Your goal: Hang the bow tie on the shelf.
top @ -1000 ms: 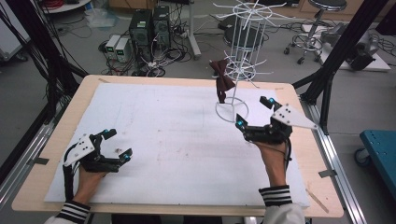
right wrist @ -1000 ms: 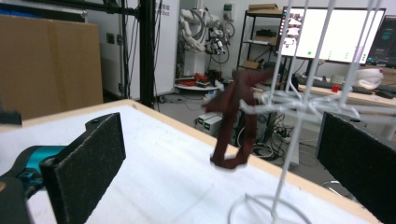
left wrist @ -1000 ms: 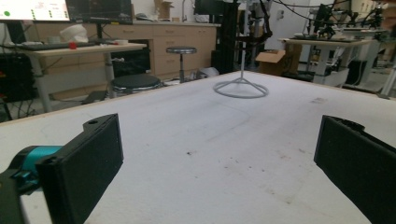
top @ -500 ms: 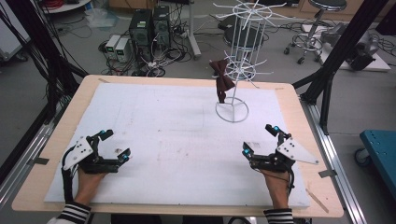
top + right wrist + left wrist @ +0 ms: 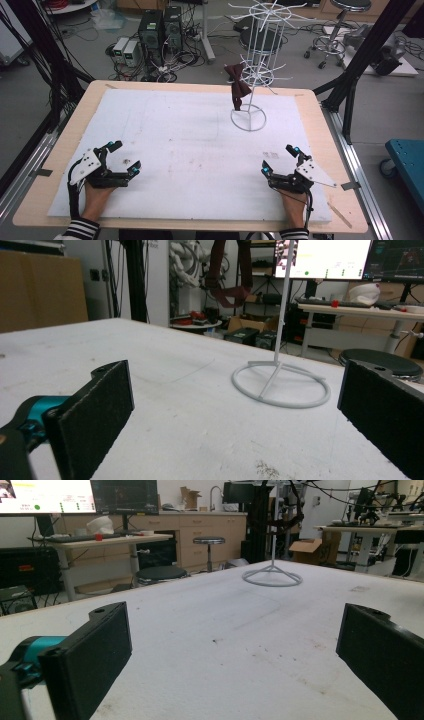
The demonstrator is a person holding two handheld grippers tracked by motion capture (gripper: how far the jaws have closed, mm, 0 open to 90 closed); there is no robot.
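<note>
Since a second ago the right gripper [image 5: 280, 161] has pulled back from the wire rack's ring base to the near right part of the table, while the left gripper [image 5: 121, 156] has barely shifted.

Largest is the wooden table [image 5: 310, 105], covered by a white foam sheet [image 5: 190, 145] with dark smudges. Toward its far right stands the white wire display rack [image 5: 252, 75], a thin pole rising from a ring base [image 5: 248, 120] that rests flat on the sheet. A dark red bow tie [image 5: 238, 87] hangs from one of the rack's lower arms, on the rack's left, dangling above the ring base without reaching the sheet. In the right gripper view the tie's dark red strap [image 5: 230, 275] hangs left of the pole [image 5: 284, 300].

Right of the rack and well nearer, the right gripper rests low over the sheet, jaws spread wide with nothing between them, aimed at the ring base [image 5: 280, 385]. Far to the rack's left, at the near left part of the sheet, the left gripper sits likewise, jaws wide apart and bare, the ring base [image 5: 272, 577] well ahead of it.
</note>
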